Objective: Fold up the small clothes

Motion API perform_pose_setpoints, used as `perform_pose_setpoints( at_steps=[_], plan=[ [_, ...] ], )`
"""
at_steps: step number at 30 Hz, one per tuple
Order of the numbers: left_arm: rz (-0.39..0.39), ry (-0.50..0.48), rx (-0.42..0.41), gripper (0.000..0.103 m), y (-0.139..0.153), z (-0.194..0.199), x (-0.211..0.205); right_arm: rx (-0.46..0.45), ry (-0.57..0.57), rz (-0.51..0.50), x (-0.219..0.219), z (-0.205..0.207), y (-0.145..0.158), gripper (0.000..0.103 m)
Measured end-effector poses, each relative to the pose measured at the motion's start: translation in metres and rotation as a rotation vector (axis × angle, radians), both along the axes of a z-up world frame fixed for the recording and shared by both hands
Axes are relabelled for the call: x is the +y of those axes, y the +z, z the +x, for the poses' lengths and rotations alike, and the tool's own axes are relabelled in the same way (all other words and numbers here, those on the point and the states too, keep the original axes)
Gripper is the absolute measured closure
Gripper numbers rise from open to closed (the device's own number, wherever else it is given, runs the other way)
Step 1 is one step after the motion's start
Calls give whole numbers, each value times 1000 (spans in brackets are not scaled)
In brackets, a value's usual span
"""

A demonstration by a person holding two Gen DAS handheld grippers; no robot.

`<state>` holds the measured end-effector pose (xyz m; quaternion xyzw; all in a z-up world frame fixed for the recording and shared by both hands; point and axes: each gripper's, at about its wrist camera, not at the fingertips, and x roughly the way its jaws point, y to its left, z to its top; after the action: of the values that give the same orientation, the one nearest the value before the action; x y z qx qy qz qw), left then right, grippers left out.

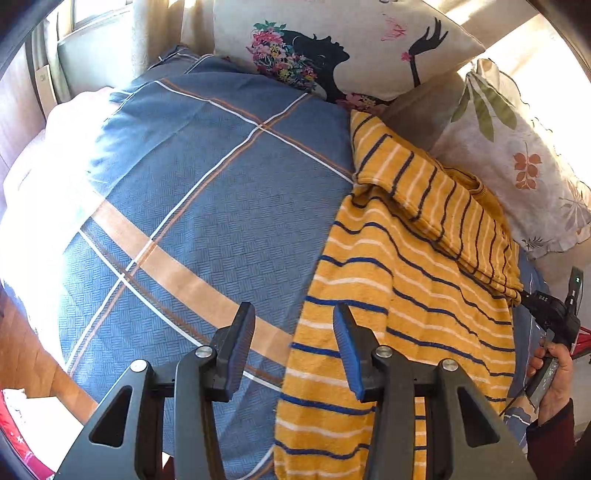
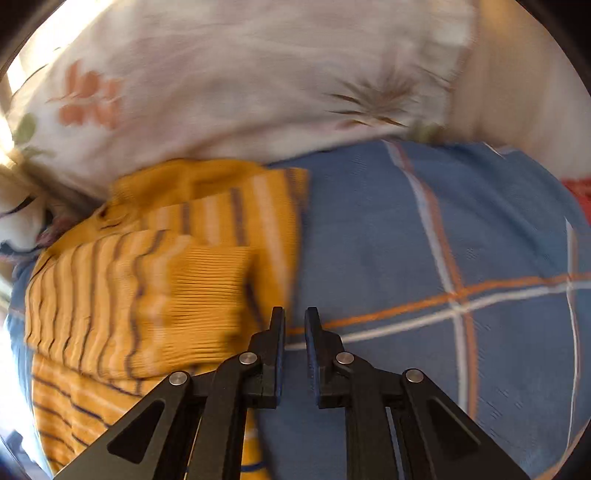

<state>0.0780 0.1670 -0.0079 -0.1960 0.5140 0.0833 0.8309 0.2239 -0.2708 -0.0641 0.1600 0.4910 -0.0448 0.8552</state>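
Left gripper [image 1: 293, 321] spread wide, empty, over the near edge of the yellow striped sweater [image 1: 399, 295]. Right gripper [image 2: 294, 325] slightly parted, empty, beside the folded sleeve [image 2: 192, 291]. Sweater lies on the blue plaid bedspread [image 1: 207, 206], by the floral pillow [image 1: 517, 166].

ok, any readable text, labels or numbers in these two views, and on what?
Nothing can be read outright.
Pink scribble on the silhouette pillow: script-like, not legible.
White marks on the body of the right tool, seen from the left wrist view: too small.
Right wrist view: blurred, no text visible.
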Motion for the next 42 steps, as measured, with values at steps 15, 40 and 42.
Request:
perform_pose_setpoints(
  at_steps=[15, 40, 42],
  plan=[
    [-233, -408, 116, 97, -48, 23, -12, 33, -147, 308, 13, -169, -1, 47],
    [-428, -410, 135, 78, -58, -56, -9, 94, -59, 333, 68, -243, -7, 32],
    [-441, -394, 129, 78, -58, -64, -13, 88, -17, 361, 74, -246, -7, 32]
  ],
)
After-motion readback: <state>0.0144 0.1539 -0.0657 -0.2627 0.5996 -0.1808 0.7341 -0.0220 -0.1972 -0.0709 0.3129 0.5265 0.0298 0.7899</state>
